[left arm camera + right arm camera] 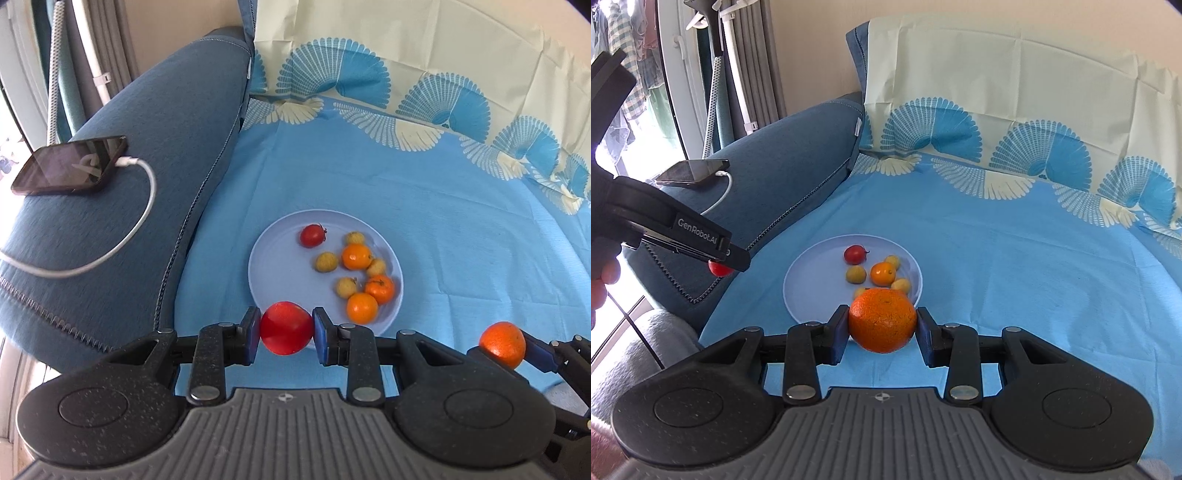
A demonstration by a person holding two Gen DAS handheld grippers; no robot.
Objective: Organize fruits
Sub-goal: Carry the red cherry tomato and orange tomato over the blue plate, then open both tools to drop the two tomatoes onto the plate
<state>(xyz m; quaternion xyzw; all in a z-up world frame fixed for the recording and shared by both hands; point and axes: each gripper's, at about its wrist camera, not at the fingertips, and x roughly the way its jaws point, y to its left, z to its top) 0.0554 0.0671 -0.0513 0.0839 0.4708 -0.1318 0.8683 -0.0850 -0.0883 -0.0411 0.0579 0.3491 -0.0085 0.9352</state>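
My left gripper is shut on a red tomato, held above the near rim of a pale blue plate. My right gripper is shut on an orange, held just in front of the plate. The plate holds a small tomato, three oranges and several small yellow fruits. The right gripper's orange also shows in the left wrist view, and the left gripper with its tomato shows in the right wrist view.
The plate lies on a blue patterned cloth over a sofa seat. A blue sofa armrest stands at the left with a phone and a white charging cable on it. The cloth drapes up the backrest behind.
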